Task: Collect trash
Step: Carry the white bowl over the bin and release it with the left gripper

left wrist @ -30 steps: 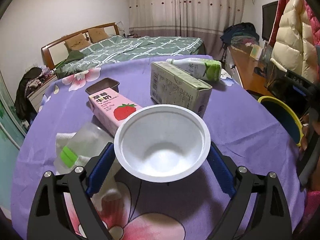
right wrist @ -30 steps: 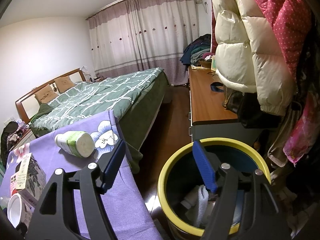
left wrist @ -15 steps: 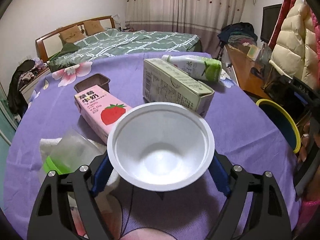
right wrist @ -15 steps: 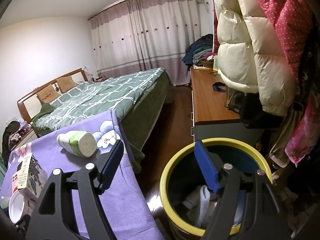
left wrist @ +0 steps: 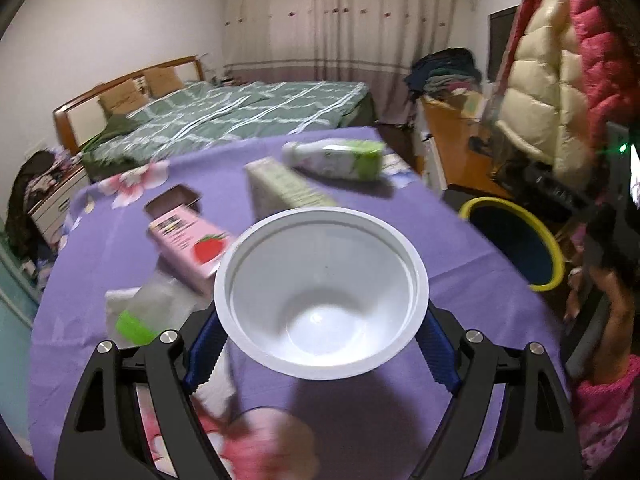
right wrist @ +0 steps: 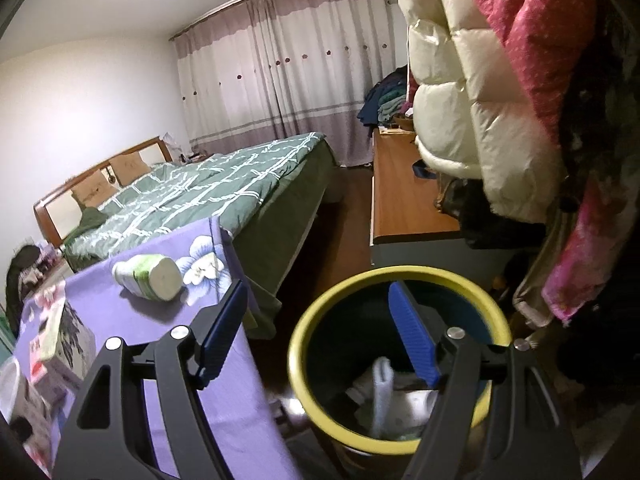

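Observation:
My left gripper (left wrist: pixel 320 320) is shut on a white plastic bowl (left wrist: pixel 320 292), its blue pads pressing the bowl's sides, and holds it just above the purple tablecloth (left wrist: pixel 460 264). On the table lie a pink strawberry milk carton (left wrist: pixel 188 240), a green carton (left wrist: pixel 284 188), a white-and-green bottle (left wrist: pixel 336 158) on its side and a clear bottle with a green cap (left wrist: pixel 152 308). My right gripper (right wrist: pixel 316 292) stands open and empty over the near rim of the yellow-rimmed bin (right wrist: pixel 296 344), which holds white trash.
The bin (left wrist: pixel 500 201) stands on the floor off the table's right edge. A person's hand (left wrist: pixel 600 292) is beside it. A brown tray (left wrist: pixel 172 200) sits behind the pink carton. A bed, a wooden desk (right wrist: pixel 404 200) and hanging coats surround the table.
The left jaws closed in on the bowl and lifted it off the cloth, and the view rose. The right gripper shifted slightly over the bin and stayed open.

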The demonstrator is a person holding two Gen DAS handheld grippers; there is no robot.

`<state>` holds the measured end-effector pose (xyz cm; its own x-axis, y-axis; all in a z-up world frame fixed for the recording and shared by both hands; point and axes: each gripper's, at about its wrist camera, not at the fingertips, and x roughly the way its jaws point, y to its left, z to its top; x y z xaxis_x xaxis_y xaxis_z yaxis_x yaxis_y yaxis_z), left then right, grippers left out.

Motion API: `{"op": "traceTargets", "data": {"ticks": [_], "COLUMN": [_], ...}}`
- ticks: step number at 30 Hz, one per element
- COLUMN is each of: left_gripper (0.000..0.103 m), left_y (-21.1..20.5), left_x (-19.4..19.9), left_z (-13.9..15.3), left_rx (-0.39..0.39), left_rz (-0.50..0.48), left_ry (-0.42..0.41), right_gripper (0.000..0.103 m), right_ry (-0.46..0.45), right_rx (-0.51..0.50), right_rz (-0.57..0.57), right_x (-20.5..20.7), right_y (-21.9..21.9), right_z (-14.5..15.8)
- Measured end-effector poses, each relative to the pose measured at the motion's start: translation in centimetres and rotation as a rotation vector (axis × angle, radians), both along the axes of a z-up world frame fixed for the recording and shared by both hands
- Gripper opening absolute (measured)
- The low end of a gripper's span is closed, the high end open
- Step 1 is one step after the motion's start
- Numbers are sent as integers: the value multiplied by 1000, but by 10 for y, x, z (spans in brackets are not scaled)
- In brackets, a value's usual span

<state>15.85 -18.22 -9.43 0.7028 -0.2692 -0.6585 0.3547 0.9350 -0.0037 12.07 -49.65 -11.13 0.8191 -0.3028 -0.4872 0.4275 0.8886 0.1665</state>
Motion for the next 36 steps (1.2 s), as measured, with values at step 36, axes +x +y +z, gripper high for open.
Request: {"op": "traceTargets", "data": {"ticks": [36], "left_gripper": [92], "left_y": [-296], "left_x": [66], "left_z": [-18], "left_rx": [-21], "left_rz": [-441], "left_ry": [114], "right_gripper": [73], "right_ry": [85], "right_rx": [-44], "right_rz": [-215], "right_x": [-89], "right_y": [-99], "right_z": [-10]}}
